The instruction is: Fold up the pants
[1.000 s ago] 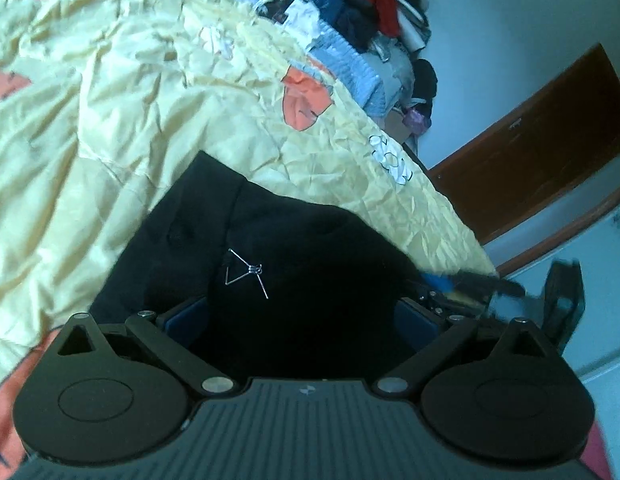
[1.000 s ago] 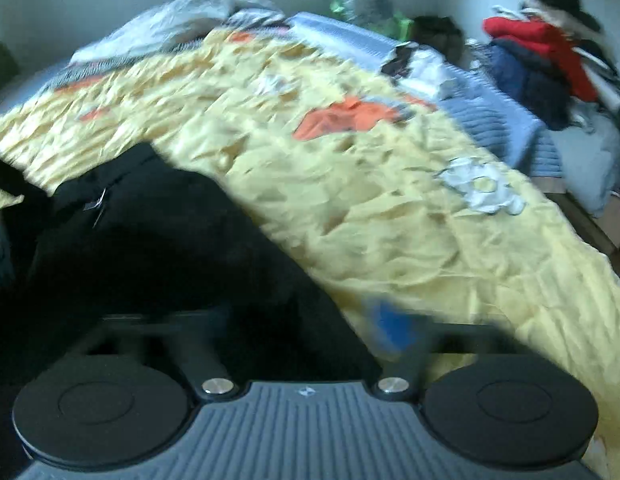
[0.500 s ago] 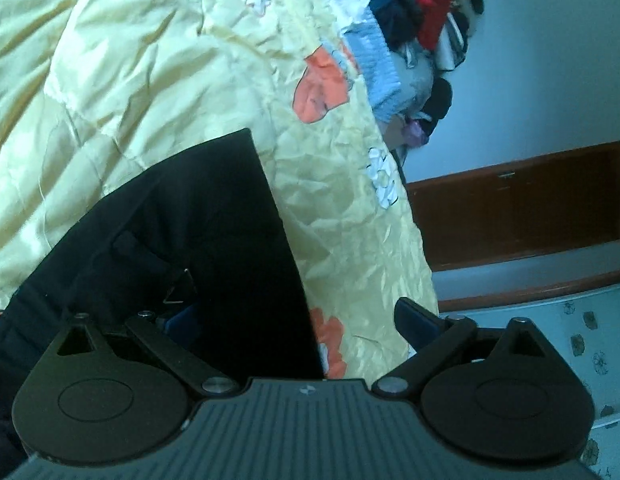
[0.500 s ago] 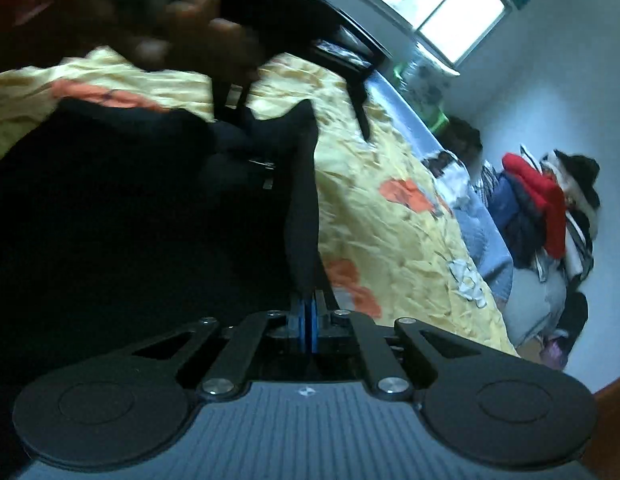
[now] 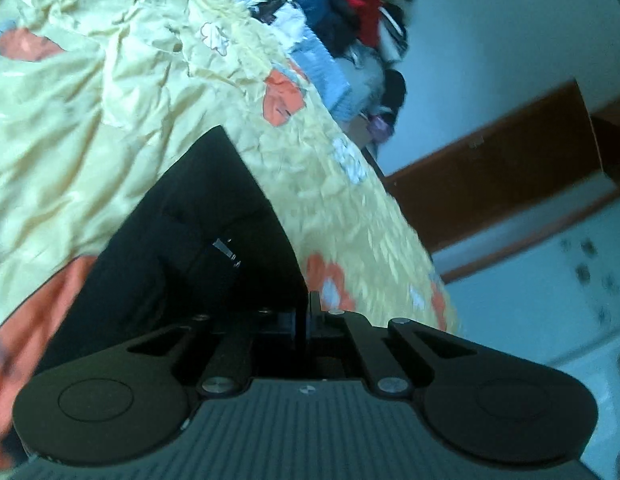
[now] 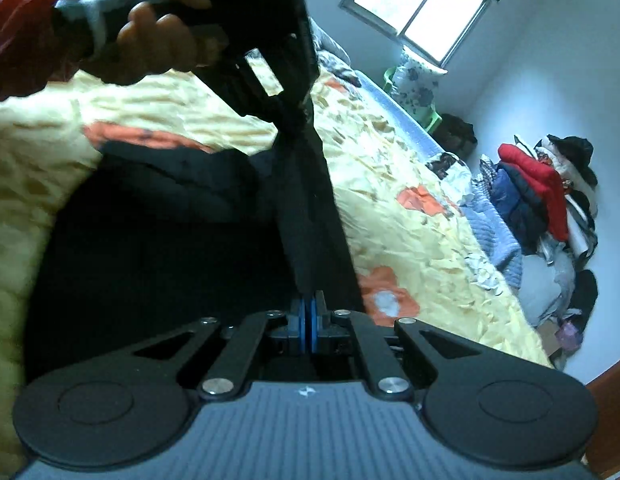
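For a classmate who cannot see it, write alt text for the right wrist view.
The right gripper is shut on a taut edge of the black pants, which stretches up to the left gripper held in a hand. Below lies a crumpled yellow bedspread with orange patches; a clothes pile and a window sit beyond.

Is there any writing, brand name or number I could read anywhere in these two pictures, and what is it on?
No readable text in either view.
Small pale emblem on the ribbed grey gripper body, seen in both views: a mark, not letters.
Small metal tag on the black pants: too small to show any wording.
Colourful picture above the window: cut off and blurred.
Yellow flowered bedspread: pattern only, no words.
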The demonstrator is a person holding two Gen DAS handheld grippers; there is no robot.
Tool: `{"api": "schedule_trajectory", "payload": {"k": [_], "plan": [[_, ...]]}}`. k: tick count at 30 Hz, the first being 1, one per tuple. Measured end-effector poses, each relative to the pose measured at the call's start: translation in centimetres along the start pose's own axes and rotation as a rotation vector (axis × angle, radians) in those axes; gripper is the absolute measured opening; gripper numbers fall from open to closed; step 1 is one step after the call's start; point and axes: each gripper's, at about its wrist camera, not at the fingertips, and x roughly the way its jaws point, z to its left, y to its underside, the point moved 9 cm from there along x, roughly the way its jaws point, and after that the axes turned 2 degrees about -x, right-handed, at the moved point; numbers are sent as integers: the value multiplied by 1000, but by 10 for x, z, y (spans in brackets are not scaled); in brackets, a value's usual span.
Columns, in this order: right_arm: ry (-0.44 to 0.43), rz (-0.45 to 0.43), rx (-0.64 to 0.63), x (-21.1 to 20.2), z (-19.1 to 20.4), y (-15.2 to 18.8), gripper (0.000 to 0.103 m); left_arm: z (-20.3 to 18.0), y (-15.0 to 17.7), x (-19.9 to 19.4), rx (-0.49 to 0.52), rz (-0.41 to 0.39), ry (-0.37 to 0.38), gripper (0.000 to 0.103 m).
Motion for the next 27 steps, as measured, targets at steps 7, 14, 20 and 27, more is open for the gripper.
{"api": "schedule_trajectory", "payload": {"k": [7, 14, 20, 27], "plan": [[-100, 17, 36, -33, 79, 8, 3, 41, 61, -37, 33, 76, -51, 2], [-122, 38, 117, -34, 107, 24, 3, 79, 92, -45, 7, 116, -118, 3], [-115, 43, 172, -27, 106, 29, 3, 86, 99, -42, 36, 96, -149, 19], [-26, 27, 211, -56, 114, 35, 17, 75, 95, -67, 155, -18, -240, 53]]}}
